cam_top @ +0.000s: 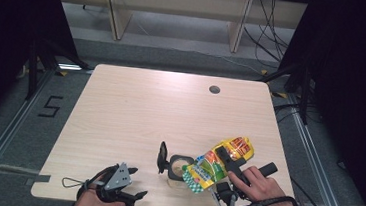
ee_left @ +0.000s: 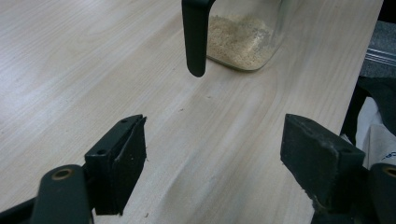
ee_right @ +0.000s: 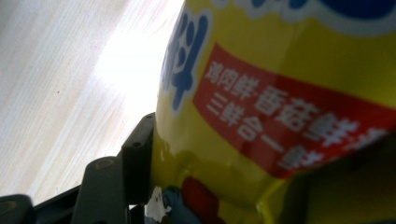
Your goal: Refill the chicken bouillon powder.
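A person sat at a pale wooden table [cam_top: 135,109], a two-jaw gripper in each hand. The landmark was a small glass jar [cam_top: 179,167] standing near the table's front edge, with a layer of tan powder [ee_left: 238,39] in its bottom and a black hinged lid [cam_top: 162,157] standing open on its left side.

The right gripper [cam_top: 224,154], just right of the jar, held a yellow pouch [cam_top: 218,165] with red and green print. Its jaws were clamped on the pouch's upper part, standing fairly wide around the bag's bulk. The pouch was tilted, its lower end over the jar's right rim. In the right gripper view the yellow pouch with red and blue lettering pressed against the left jaw's pad [ee_right: 140,154].

The left gripper [cam_top: 136,183] rested low at the front edge, well to the left of the jar and apart from it. Its jaws stood wide with nothing between them; in the left gripper view bare wood showed between the pads [ee_left: 126,163], and the jar and its lid lay beyond them.

A round hole [cam_top: 214,89] sat in the table far behind the jar.
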